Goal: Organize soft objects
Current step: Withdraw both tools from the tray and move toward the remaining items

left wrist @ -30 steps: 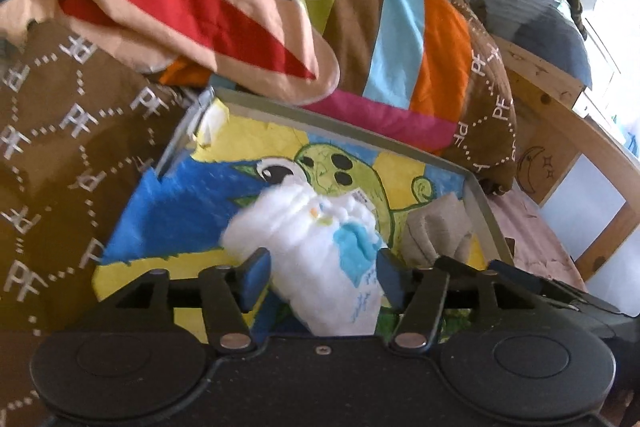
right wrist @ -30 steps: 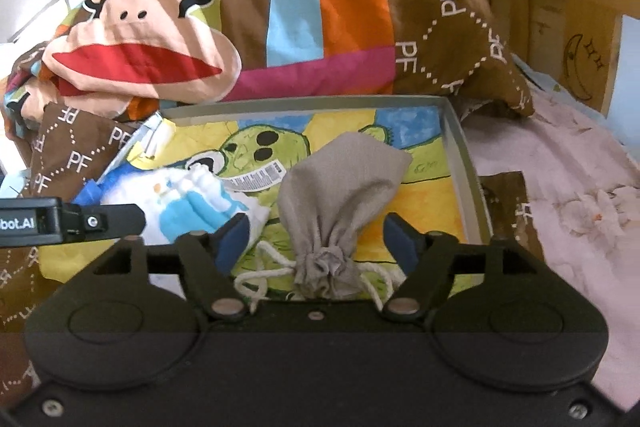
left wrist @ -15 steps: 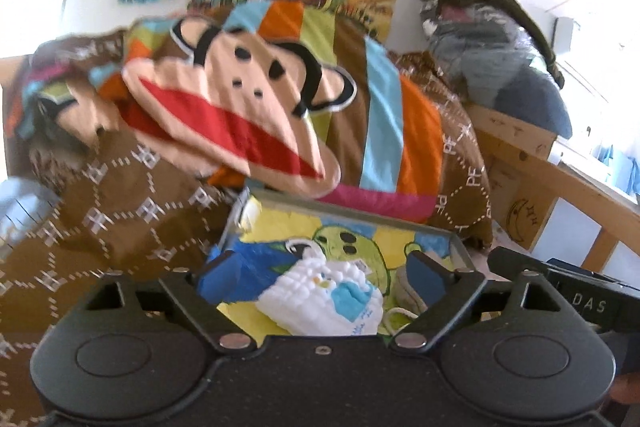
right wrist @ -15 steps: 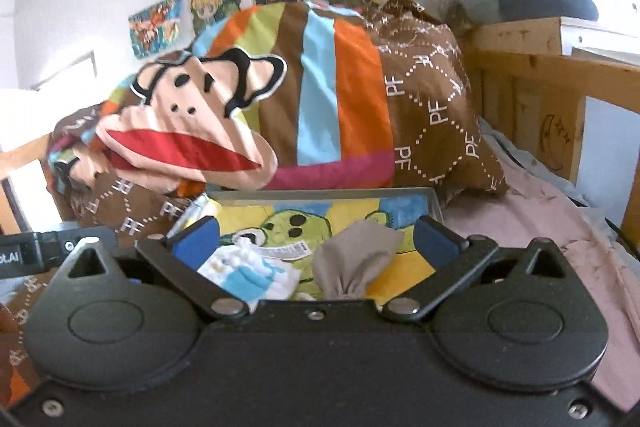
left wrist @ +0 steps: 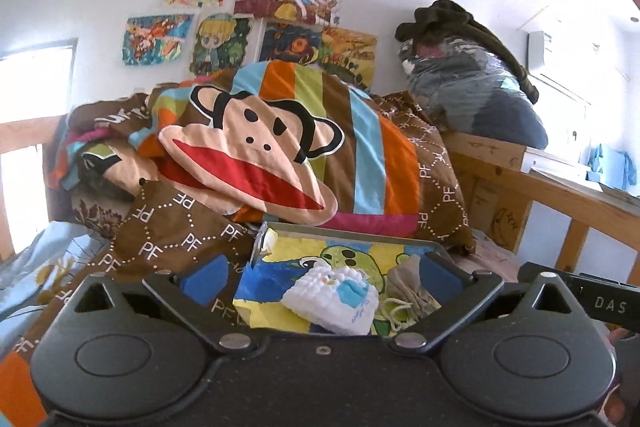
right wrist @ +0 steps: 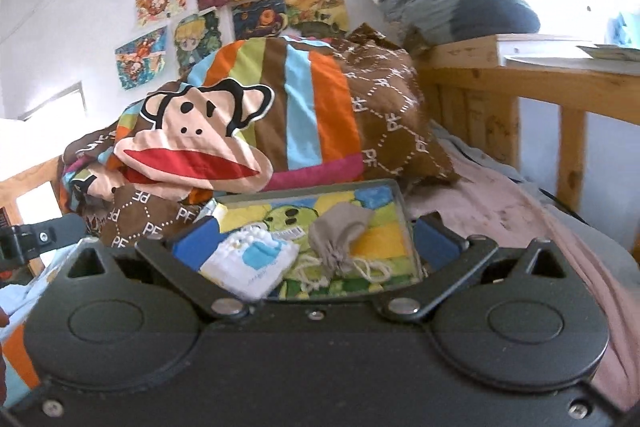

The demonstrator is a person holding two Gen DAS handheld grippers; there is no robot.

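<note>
Left tongs (left wrist: 322, 273) just spread wide, empty; right tongs (right wrist: 314, 241) wide, empty. White-blue cloth (left wrist: 334, 297) and drawstring pouch (right wrist: 338, 229) lie side by side inside the tray (right wrist: 404, 211).

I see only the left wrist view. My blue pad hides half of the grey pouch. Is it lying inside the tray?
Observer: Yes, the right wrist view shows the whole grey pouch inside the tray, neck toward the camera.
Operator: Does the right gripper hold something?
Observer: No; its jaws have just been opening, wide, pads clear of the pouch.
Operator: Anything beside the white cloth?
Observer: A barcode label, by its far edge.
</note>
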